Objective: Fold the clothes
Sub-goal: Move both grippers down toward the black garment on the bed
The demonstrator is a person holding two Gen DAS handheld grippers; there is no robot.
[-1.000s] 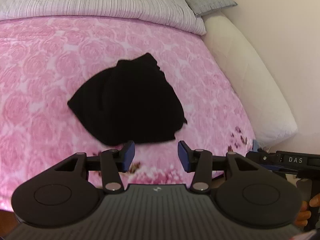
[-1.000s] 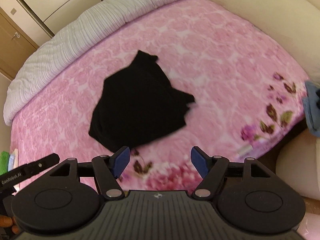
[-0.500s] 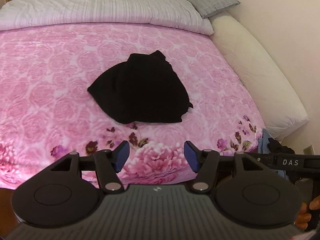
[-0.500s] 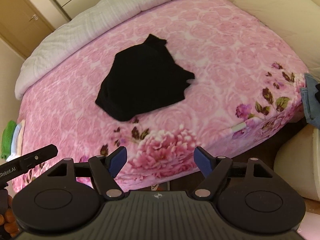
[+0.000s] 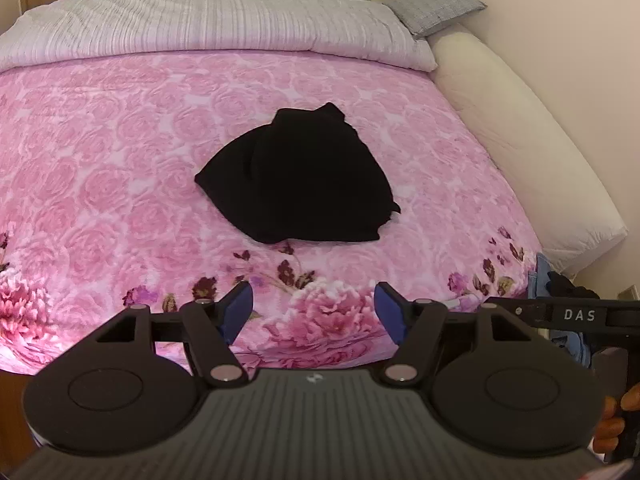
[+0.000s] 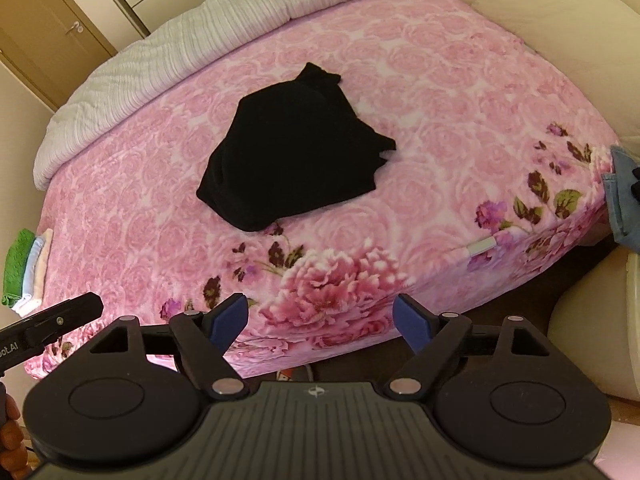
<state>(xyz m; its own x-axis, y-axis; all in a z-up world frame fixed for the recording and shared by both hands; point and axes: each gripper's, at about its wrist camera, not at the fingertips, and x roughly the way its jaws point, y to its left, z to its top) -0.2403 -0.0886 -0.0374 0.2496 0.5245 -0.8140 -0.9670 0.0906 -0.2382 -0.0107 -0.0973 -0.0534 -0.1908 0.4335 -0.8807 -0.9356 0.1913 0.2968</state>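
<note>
Both grippers have pulled back from the bed, their jaws just opening wider with nothing between them: left gripper (image 5: 314, 312) spread, right gripper (image 6: 320, 318) spread wider. At twelve o'clock beyond each, the crumpled black cloth garment (image 5: 298, 184) lies loose on the pink rose-patterned blanket (image 5: 100, 168), well apart from both, probably dropped there for spreading before any fold
</note>
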